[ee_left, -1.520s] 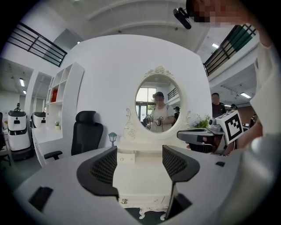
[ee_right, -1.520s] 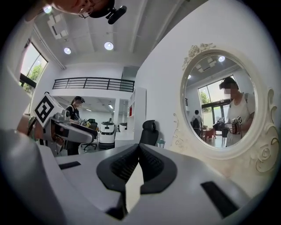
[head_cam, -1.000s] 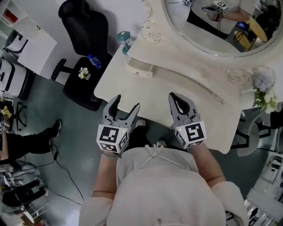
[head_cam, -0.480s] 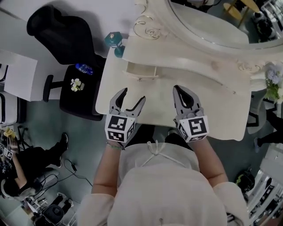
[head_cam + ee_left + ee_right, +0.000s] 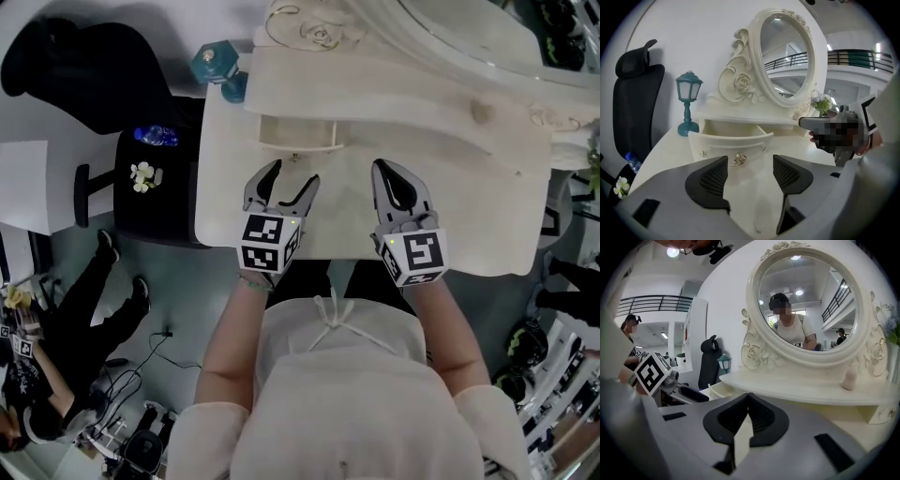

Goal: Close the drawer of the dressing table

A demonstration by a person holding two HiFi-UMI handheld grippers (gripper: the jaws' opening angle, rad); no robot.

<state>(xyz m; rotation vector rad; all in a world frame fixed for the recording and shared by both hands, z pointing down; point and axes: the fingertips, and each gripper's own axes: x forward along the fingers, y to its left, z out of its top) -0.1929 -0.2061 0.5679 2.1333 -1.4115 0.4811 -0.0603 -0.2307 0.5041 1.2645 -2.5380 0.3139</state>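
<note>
Since the drawer (image 5: 298, 134) sits pulled out at the back left of the counter (image 5: 469, 220), our left gripper (image 5: 292, 175) hangs jaws-apart facing its front, ready to push we'd say; right gripper (image 5: 389, 178) is closed, empty.

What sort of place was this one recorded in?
Likely an open office or lab hall staged as a bedroom corner: an ornate white dressing table with oval mirror stands beside a black office chair, with a railed balcony beyond.

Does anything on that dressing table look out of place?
Yes: the small drawer stands pulled open, its front jutting over the tabletop, just ahead of the open left tool. Nothing else looks odd.
</note>
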